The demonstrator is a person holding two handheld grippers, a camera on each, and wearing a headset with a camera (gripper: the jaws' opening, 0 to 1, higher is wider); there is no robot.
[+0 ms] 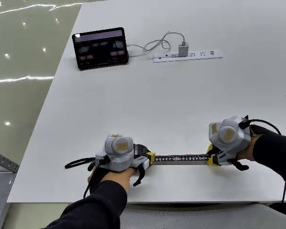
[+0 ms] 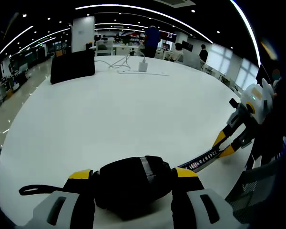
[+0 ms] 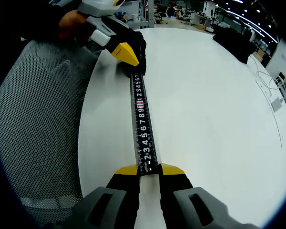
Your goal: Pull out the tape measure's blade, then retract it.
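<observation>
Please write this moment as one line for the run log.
step: blade pulled out | left hand-held gripper: shut on case | right hand-held gripper: shut on blade end | blade: straight, numbers up

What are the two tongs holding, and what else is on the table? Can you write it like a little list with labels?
left tongs: shut around the black tape measure case
right tongs: pinching the end of the blade
blade: pulled out, stretched straight between the two tongs, numbers facing up
table: white
far side: dark tablet, white power strip with a charger plugged in
step: blade is out, not yet retracted
</observation>
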